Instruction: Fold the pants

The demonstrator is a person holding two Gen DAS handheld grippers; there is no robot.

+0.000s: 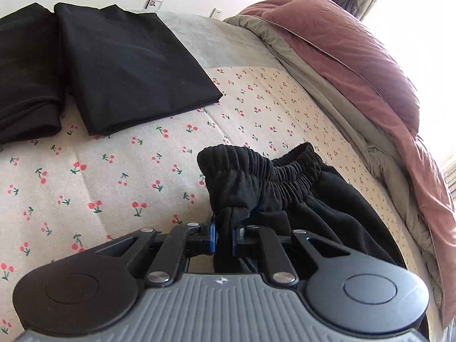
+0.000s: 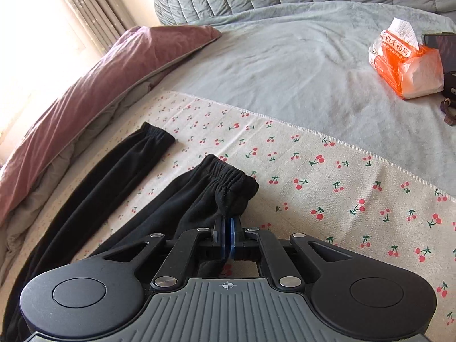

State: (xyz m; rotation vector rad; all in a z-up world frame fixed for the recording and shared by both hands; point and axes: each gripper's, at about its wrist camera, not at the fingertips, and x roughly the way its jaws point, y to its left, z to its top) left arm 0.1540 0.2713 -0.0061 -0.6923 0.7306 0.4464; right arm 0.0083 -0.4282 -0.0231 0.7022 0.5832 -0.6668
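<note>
Black pants [image 1: 285, 191] with an elastic waistband lie on the cherry-print cloth [image 1: 114, 176]. My left gripper [image 1: 223, 235] is shut on a bunched corner of the waistband and holds it just above the cloth. In the right wrist view, my right gripper [image 2: 228, 235] is shut on the elastic cuff of one pant leg [image 2: 228, 188]. The other leg [image 2: 122, 159] lies flat to the left, its cuff pointing away.
Two folded black garments [image 1: 128, 65] lie at the far left on the bed. A pink and grey duvet [image 1: 356, 65] is bunched along the window side. An orange tissue pack [image 2: 407, 62] and a phone [image 2: 444, 51] sit on the grey sheet [image 2: 285, 65].
</note>
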